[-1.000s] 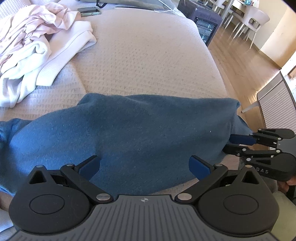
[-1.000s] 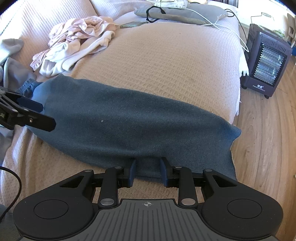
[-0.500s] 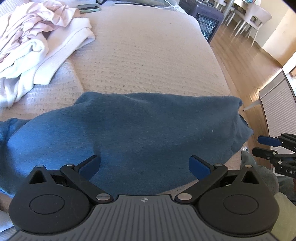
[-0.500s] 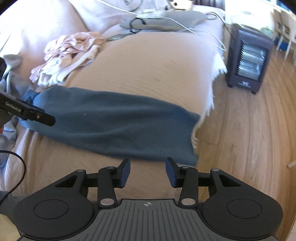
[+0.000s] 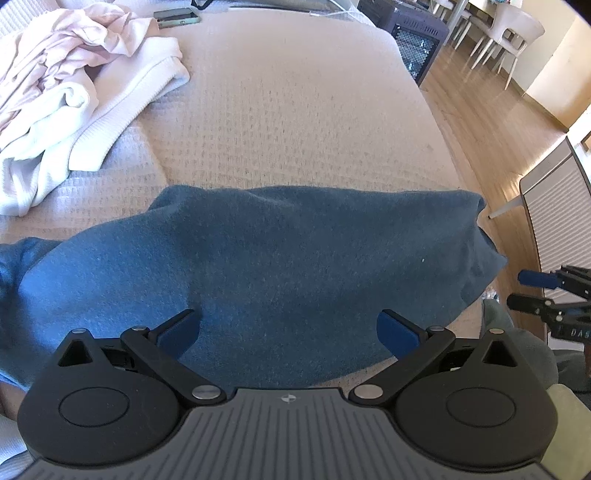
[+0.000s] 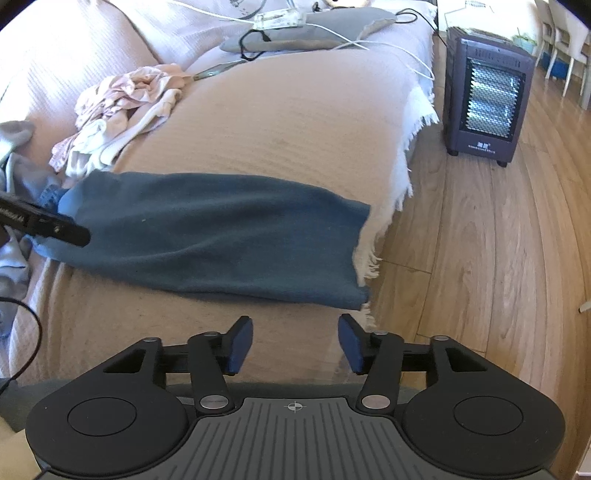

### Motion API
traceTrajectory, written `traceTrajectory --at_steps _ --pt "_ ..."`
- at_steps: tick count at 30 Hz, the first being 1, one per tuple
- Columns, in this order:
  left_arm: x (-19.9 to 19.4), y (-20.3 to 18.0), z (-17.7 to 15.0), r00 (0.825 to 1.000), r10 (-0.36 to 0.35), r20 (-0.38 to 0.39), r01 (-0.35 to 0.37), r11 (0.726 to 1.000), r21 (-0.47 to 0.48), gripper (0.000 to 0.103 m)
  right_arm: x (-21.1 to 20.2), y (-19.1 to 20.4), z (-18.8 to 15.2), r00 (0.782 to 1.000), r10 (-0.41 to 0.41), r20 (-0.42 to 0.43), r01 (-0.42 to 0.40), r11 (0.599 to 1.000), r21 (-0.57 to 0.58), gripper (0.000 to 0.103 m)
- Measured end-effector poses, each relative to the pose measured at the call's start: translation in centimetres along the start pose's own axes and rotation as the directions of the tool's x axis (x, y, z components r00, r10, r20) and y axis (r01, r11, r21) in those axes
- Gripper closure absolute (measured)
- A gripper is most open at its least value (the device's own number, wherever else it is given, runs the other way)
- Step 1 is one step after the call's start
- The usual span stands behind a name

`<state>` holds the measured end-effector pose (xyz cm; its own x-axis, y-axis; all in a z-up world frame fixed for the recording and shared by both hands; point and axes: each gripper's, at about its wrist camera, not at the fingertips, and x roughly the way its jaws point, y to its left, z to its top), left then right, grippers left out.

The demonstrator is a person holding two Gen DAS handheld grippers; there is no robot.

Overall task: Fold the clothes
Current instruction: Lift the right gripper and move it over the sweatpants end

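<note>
Setting: a bed [image 6: 280,122] covered with a beige waffle-weave blanket, its fringed edge hanging beside a wooden floor [image 6: 480,240].
Blue garment [image 6: 214,236]: a folded blue fleece piece lying flat in a long band across the near part of the bed, one end reaching the fringed edge, the other end toward the side where loose clothes lie.
Left gripper [image 5: 288,330]: fingers spread wide, hovering low over the near edge of the blue garment, holding nothing.
Right gripper [image 6: 295,341]: fingers spread apart, empty, just short of the garment's near edge by the bed's fringed corner; whether it touches the blanket cannot be told.
Unfolded pile [image 6: 122,114]: crumpled white and pale pink clothes toward the far side of the bed, close to the garment's far end.
Heater [image 6: 487,99]: a dark box heater standing on the floor beside the bed.
Far end of bed: a grey pillow [image 6: 314,29] with white cables lying across it.
</note>
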<state>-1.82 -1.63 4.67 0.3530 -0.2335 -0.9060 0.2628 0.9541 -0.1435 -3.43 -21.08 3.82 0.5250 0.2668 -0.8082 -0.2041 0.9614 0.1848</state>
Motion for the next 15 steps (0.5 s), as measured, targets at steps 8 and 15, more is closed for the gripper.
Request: traceTrajectory --at_steps 8,15 --pt "0.4 0.3 0.5 0.999 0.035 -0.03 -0.036 0.999 -0.01 0.0 2.2 -3.4 2.2 0.998 0.069 -0.008 -0.068 0.996 0.064 0.047" --pt "1.3 0.5 0.9 0.995 0.072 -0.071 -0.073 0.997 -0.018 0.0 5.4 -6.1 4.0 0.987 0.157 -0.035 -0.153 0.984 0.093 0.046"
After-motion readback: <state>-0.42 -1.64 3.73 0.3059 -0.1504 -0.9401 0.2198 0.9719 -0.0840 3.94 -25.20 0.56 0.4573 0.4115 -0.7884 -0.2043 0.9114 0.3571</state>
